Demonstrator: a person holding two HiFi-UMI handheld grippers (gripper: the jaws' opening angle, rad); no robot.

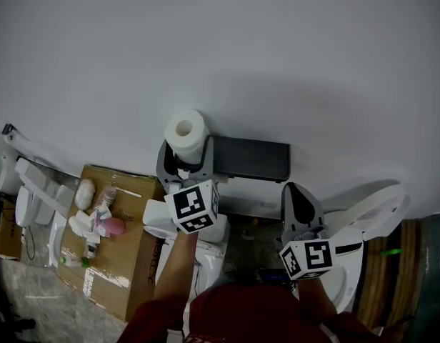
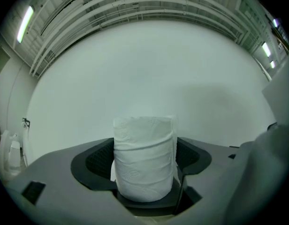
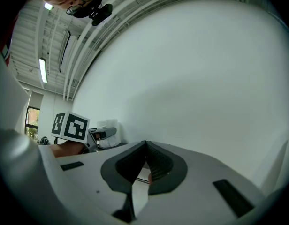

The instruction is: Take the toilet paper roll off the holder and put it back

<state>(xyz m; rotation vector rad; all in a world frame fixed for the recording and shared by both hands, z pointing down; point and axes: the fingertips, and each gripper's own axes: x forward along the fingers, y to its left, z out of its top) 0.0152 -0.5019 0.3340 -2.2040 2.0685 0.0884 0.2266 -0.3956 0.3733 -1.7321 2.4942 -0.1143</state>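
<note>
A mock bathroom set up in an industrial hall or lab. In the head view a white toilet (image 1: 370, 224) stands at 4 o'clock, loose sanitary ware (image 1: 34, 191) at 9 and a taped cardboard box (image 1: 131, 266) at 8. The left gripper view shows a ribbed roof (image 2: 135, 6) with tube lights (image 2: 26, 22) above a bare white wall (image 2: 149, 74).

Count from my side: one toilet paper roll (image 1: 186, 131). Two tongs in my hands: left gripper (image 1: 184, 164), right gripper (image 1: 297, 195), one marker cube each. One dark holder (image 1: 252, 158). One cardboard box (image 1: 138, 259). One pink item (image 1: 113, 226).
</note>
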